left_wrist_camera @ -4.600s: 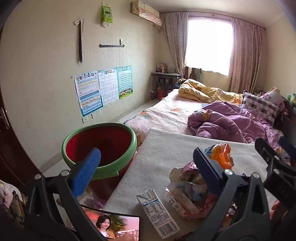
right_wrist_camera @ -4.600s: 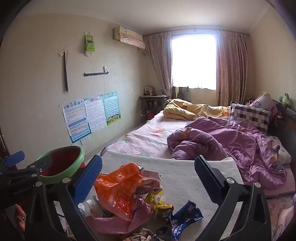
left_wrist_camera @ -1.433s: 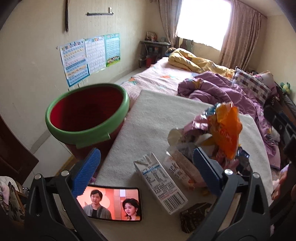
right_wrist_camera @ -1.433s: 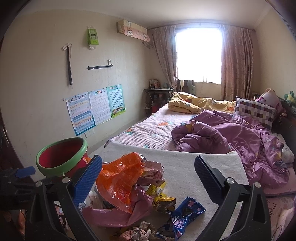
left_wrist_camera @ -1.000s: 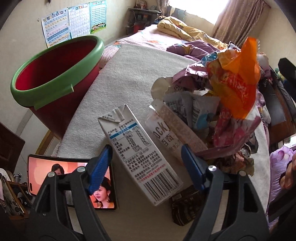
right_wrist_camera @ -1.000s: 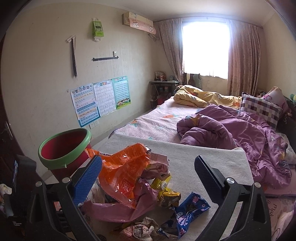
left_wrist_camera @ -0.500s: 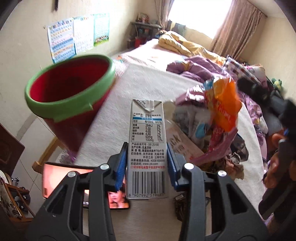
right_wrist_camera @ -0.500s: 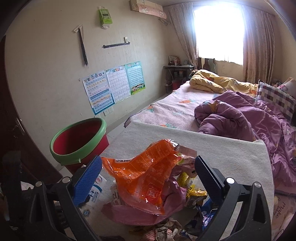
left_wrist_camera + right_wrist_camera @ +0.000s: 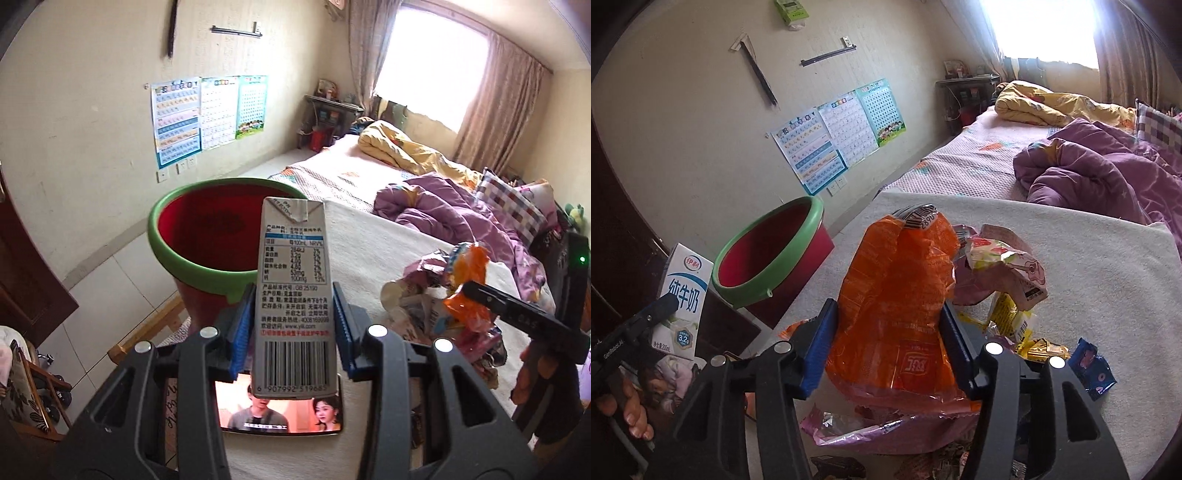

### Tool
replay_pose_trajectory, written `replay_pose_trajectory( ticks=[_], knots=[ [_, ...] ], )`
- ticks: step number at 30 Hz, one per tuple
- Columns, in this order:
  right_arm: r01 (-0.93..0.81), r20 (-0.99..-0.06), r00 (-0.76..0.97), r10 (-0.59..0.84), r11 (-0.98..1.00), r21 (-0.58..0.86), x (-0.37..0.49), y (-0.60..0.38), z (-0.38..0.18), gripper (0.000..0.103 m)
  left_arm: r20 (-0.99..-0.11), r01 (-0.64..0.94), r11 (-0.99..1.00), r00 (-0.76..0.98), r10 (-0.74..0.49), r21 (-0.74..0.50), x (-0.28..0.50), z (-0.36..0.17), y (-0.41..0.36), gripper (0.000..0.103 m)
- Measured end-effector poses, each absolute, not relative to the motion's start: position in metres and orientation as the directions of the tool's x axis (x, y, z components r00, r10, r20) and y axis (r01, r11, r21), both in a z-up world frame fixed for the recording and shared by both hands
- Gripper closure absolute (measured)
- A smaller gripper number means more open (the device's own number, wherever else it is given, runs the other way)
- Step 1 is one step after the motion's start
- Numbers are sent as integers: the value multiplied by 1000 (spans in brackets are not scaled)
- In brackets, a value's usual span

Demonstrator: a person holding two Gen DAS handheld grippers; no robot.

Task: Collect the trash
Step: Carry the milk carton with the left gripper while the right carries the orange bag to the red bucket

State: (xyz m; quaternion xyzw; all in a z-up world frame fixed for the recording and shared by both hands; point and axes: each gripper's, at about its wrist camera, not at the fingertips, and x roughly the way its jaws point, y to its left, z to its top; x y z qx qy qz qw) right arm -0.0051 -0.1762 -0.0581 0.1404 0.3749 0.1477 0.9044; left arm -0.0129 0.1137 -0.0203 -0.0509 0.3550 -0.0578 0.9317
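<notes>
Left gripper (image 9: 293, 328): blue pads clamped on the sides of a grey-white milk carton (image 9: 293, 295), held upright at frame centre, barcode end nearest the camera. Red plastic tub with green rim (image 9: 207, 240) sits behind the carton, centre-left.

Right gripper (image 9: 886, 347): jaws have just been closing; pads press both sides of a crumpled orange plastic snack bag (image 9: 897, 295) at frame centre.

Remaining wrappers (image 9: 1001, 269) lie heaped right of centre on the cream towel-covered surface (image 9: 1089, 258). Lit phone (image 9: 280, 410) lies at bottom centre. Bed with purple quilt (image 9: 1108, 173) at upper right; charts (image 9: 207, 114) on the wall, upper left.
</notes>
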Motion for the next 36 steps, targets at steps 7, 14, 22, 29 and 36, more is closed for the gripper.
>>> replay_pose_trajectory(
  ticks=[7, 14, 22, 29, 36],
  knots=[
    [-179, -577, 718, 390, 904, 388, -23, -178, -34, 52, -651, 71, 987, 745, -147, -143, -5, -18, 119, 65],
    [-183, -520, 778, 353, 919, 350, -36, -167, -6, 52, -654, 82, 985, 739, -162, -151, 3, -25, 129, 65],
    [-101, -535, 817, 216, 966, 236, -25, -139, -7, 51, -652, 134, 976, 727, -213, -169, 30, -26, 157, 65],
    [-39, -535, 820, 202, 953, 301, -10, -128, -9, 51, -653, 192, 965, 711, -261, -177, 59, -30, 179, 65],
    [-63, -517, 828, 216, 953, 298, 6, -92, 4, 50, -660, 231, 958, 695, -285, -171, 86, -35, 193, 65]
  ],
)
